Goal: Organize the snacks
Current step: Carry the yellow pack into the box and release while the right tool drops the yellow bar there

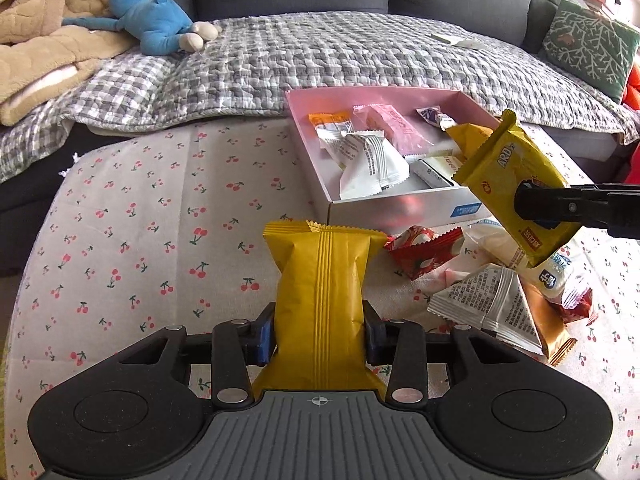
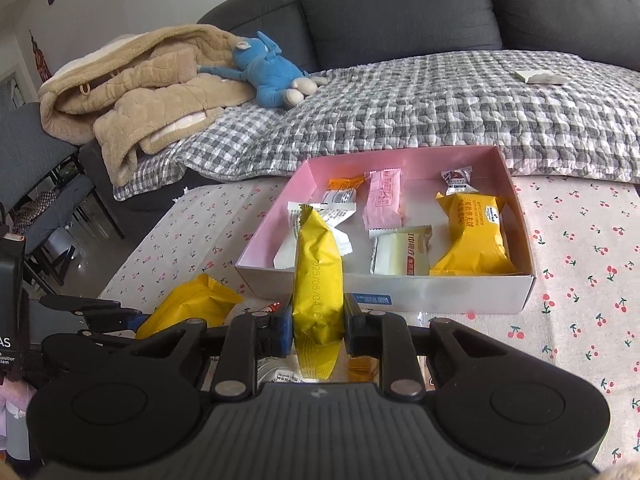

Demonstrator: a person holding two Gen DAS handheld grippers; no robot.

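Note:
My left gripper (image 1: 319,334) is shut on a puffy yellow snack packet (image 1: 320,280), held upright above the cherry-print cloth. My right gripper (image 2: 317,326) is shut on a slimmer yellow packet (image 2: 318,276), edge-on, just in front of the pink-lined box (image 2: 404,294). In the left wrist view that right gripper (image 1: 536,204) enters from the right, its yellow packet (image 1: 508,180) hanging over the near right corner of the box (image 1: 400,204). The box holds several wrapped snacks, among them a yellow packet (image 2: 474,236) and a pink bar (image 2: 384,200). The left gripper (image 2: 132,318) and its packet (image 2: 192,304) show at lower left.
A loose pile of snacks (image 1: 492,292) lies on the cloth in front of the box. Behind the table stands a grey sofa with a checked quilt (image 1: 320,48), a blue plush toy (image 1: 156,20), a tan blanket (image 2: 140,92) and a green cushion (image 1: 588,48). A chair (image 2: 44,200) stands at left.

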